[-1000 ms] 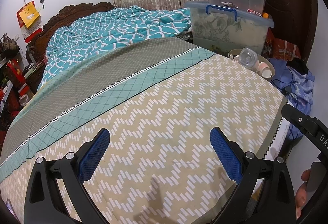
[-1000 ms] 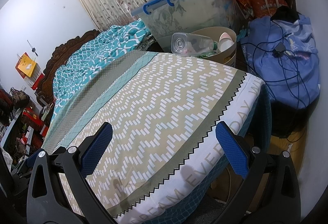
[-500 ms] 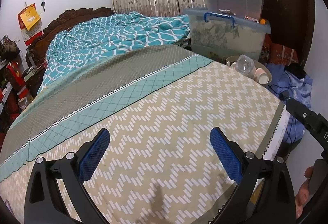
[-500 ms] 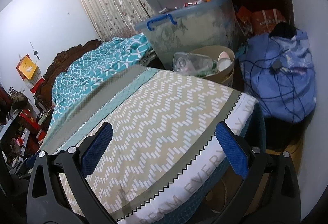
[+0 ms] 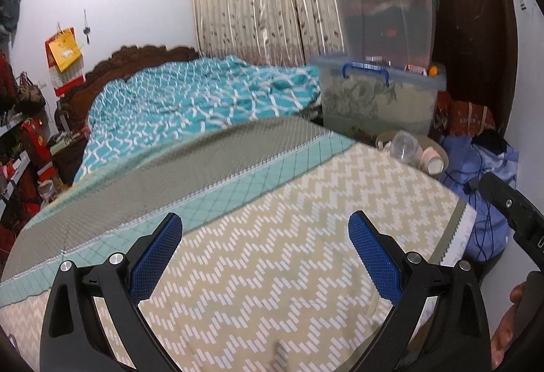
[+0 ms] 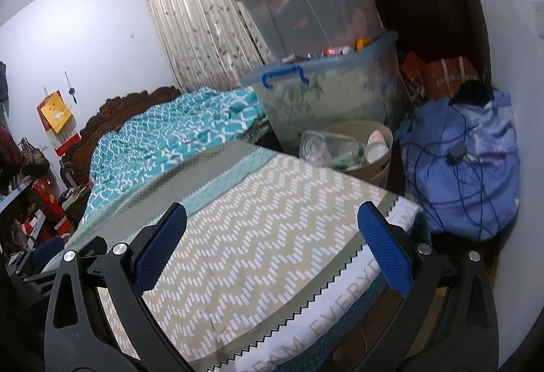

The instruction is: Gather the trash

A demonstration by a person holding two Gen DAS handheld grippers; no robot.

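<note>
While no trash lies on the bed, both grippers hang above its foot end with nothing held. Left gripper: jaws spread wide, empty, poised over the zigzag sheet near the foot edge, probably parked there because no pickup is in hand. Further right, beyond the far foot corner of the bed and down on the floor: tan bin, tucked against the blue-handled storage tub, presumably so that it sits within reach of the bed. Inside it, clear plastic bottle lying on its side across the rim, long axis roughly level, wide end turned toward the camera, narrow end hidden; beside it on the right, paper cups tipped over, mouths facing toward the camera. Right gripper: jaws likewise spread, gripping nothing, held over the bed's foot corner and aimed toward the bin. Seen from that side, bottle again resting level on the other rubbish, wide end toward the bed. Judging by the bare sheet and filled bin, collecting looks largely done. Right of the bin: blue bag draped in dark cable, slumped on the floor against the wall.
</note>
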